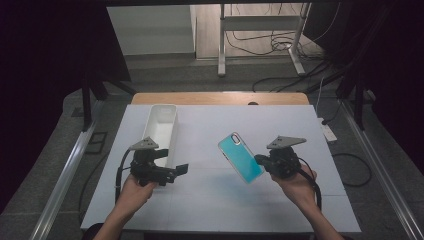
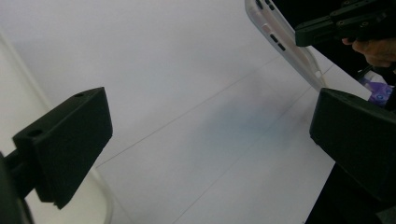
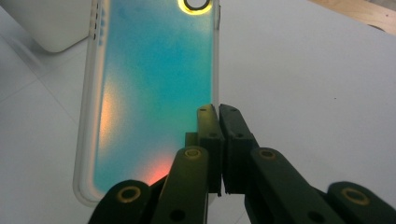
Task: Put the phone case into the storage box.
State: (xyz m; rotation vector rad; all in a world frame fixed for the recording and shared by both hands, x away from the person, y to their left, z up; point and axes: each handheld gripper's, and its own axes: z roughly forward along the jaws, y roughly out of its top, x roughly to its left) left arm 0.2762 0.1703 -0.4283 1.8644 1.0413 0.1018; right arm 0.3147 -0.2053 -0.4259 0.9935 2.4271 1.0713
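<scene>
While I hold steady, this is my read:
Right tool (image 1: 260, 161): pressed together, pinching the teal phone case (image 1: 240, 157) by one long edge.
Phone case: lifted off the counter (image 1: 210, 200), right of the white bin (image 1: 161, 131).
Left tool (image 1: 176, 171): spread, nothing between, just below the bin.

In the right gripper view the phone case (image 3: 154, 93) runs off the top edge and the right gripper (image 3: 218, 116) covers its lower edge. The white bin (image 3: 51, 23) is cropped at the top-left corner there too.
</scene>
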